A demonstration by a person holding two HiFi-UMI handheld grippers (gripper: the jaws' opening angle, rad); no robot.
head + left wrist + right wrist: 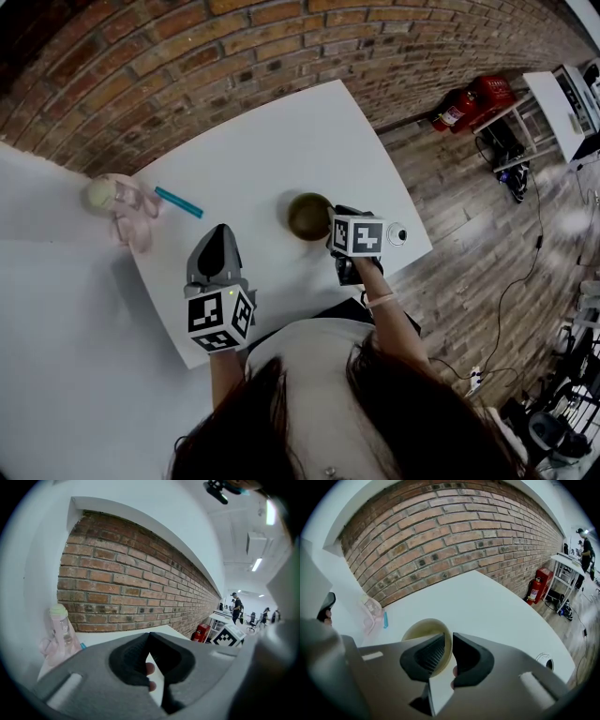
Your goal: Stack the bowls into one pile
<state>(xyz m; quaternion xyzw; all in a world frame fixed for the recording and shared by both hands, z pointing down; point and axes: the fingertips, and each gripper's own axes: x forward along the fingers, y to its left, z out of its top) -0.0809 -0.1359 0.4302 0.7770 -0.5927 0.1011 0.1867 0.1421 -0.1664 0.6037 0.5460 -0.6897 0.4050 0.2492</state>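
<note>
An olive-brown bowl (307, 216) with a cream inside (423, 631) stands on the white table (272, 150); whether more bowls nest in it I cannot tell. My right gripper (331, 223) (448, 636) is at the bowl's right rim, one pad inside and one outside. A slim gap shows between the pads, so the jaws are open around the rim. My left gripper (220, 232) (149, 635) hovers over the table to the left of the bowl, apart from it, shut with nothing between its pads.
A pink bottle (120, 208) (58, 632) with a pale green cap lies at the table's far left, with a teal stick (178, 202) (385, 619) next to it. A small round white thing (397, 234) (543, 659) sits by the right edge. Brick wall behind.
</note>
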